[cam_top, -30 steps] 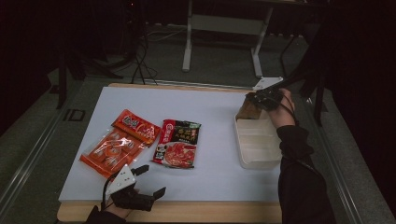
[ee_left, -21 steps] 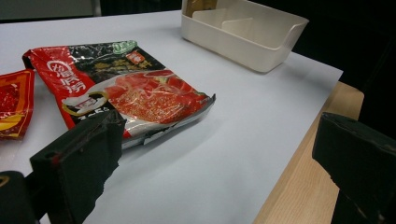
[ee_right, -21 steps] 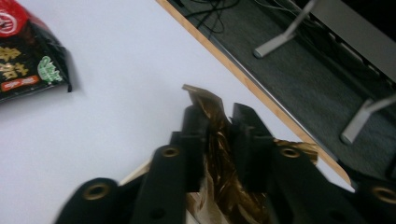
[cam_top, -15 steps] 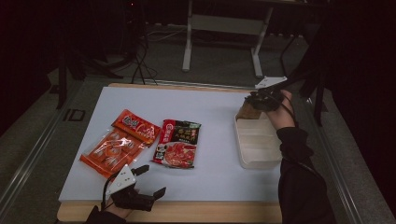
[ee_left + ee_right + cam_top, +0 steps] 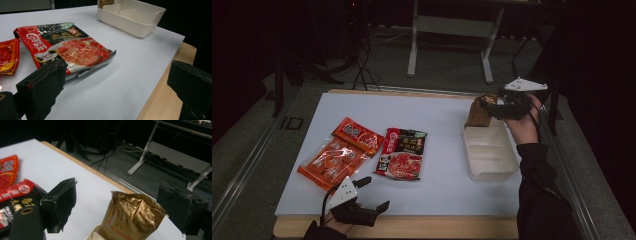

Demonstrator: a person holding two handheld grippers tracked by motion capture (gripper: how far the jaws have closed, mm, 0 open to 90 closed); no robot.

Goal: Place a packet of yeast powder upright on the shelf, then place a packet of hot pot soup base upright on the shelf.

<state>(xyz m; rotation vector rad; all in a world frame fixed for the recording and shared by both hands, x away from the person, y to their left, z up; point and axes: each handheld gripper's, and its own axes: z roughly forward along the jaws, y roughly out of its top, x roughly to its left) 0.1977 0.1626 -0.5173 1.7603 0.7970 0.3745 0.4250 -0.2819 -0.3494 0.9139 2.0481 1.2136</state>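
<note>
Right hand-held gripper (image 5: 117, 202) just released, jaws opening wide above upright gold foil pouch (image 5: 131, 216) in cream plastic bin (image 5: 489, 150); pouch directly below, untouched. Left hand-held gripper (image 5: 368, 194) unclenched, empty.

You work at a tabletop (image 5: 432, 115) covered in white, with a bare wooden edge showing along your near side and again at the far side. Around it the room is dark, and the light falls mostly on the white surface. Beyond the far edge you see a grey floor (image 5: 447, 65), the pale metal legs of a frame (image 5: 414, 45), and black cables (image 5: 362, 60) trailing across the floor beside dark stand legs.
</note>
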